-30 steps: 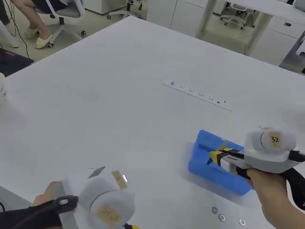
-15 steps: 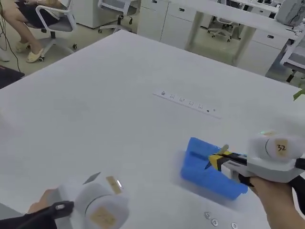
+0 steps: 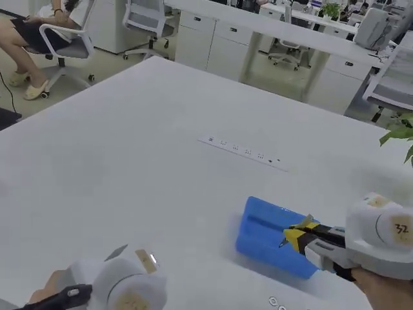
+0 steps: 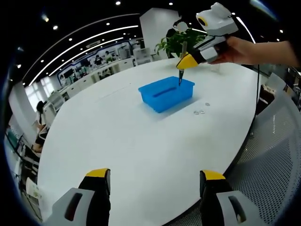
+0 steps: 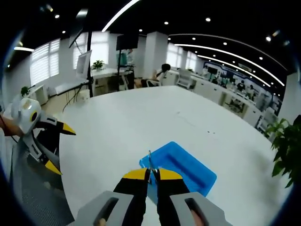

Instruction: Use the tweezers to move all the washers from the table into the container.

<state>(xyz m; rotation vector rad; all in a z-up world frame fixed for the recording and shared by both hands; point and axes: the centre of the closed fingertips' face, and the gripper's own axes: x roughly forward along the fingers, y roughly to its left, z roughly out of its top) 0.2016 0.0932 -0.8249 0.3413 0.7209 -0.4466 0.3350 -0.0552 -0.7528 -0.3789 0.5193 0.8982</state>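
We hold the right gripper (image 5: 151, 175) clamped on the tweezers (image 4: 181, 70), their tips pointing down over the blue container (image 4: 165, 94). Our left gripper (image 4: 153, 175) stands wide apart. Washers (image 4: 199, 112) lie on the table (image 4: 117, 141) near the container.

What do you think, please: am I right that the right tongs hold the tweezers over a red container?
Not quite: the container is blue, not red, as the head view shows; the right tongs do hold the tweezers over it.
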